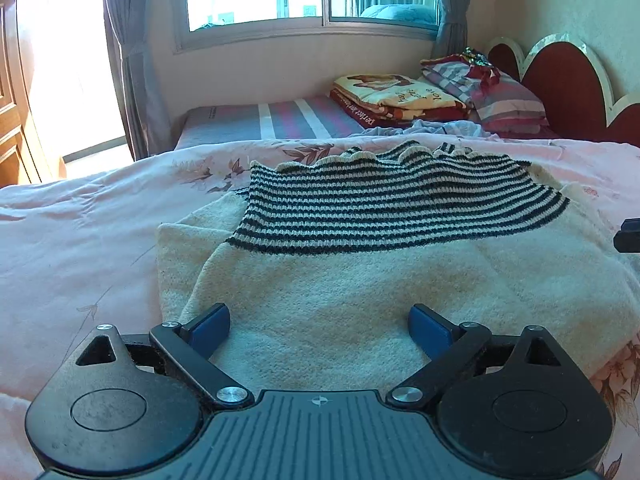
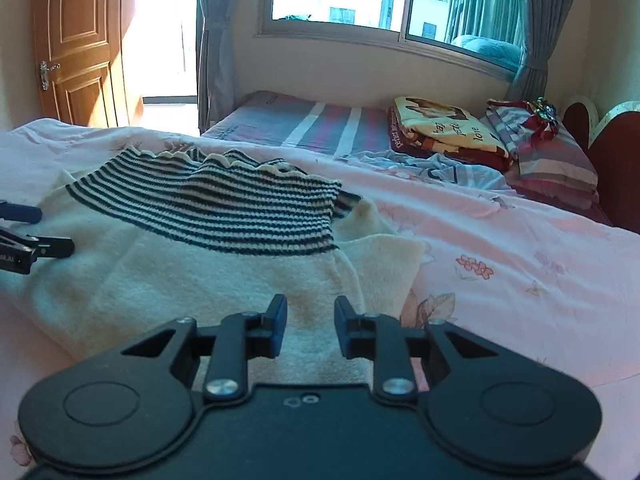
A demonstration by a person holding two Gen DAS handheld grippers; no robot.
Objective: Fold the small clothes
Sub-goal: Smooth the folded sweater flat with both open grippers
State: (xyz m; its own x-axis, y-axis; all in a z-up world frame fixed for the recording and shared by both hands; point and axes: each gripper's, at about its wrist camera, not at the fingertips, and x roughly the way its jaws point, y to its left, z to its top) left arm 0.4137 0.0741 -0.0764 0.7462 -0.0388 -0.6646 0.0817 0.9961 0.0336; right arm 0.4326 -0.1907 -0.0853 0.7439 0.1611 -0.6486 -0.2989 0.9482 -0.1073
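The left claw [image 1: 319,330] stands wide apart over the near edge of a cream sweater [image 1: 360,300], its blue pads [image 1: 210,326] not pressing the cloth. The sweater lies on a pink floral bed cover [image 1: 80,248], its striped part [image 1: 392,208] folded over the cream body. Folded blankets [image 1: 400,98] and a pillow [image 1: 508,108] sit beyond, by the red headboard [image 1: 568,80]

Two close wrist views, angled down across the shared sweater [image 1: 320,280], probably from opposite ends.
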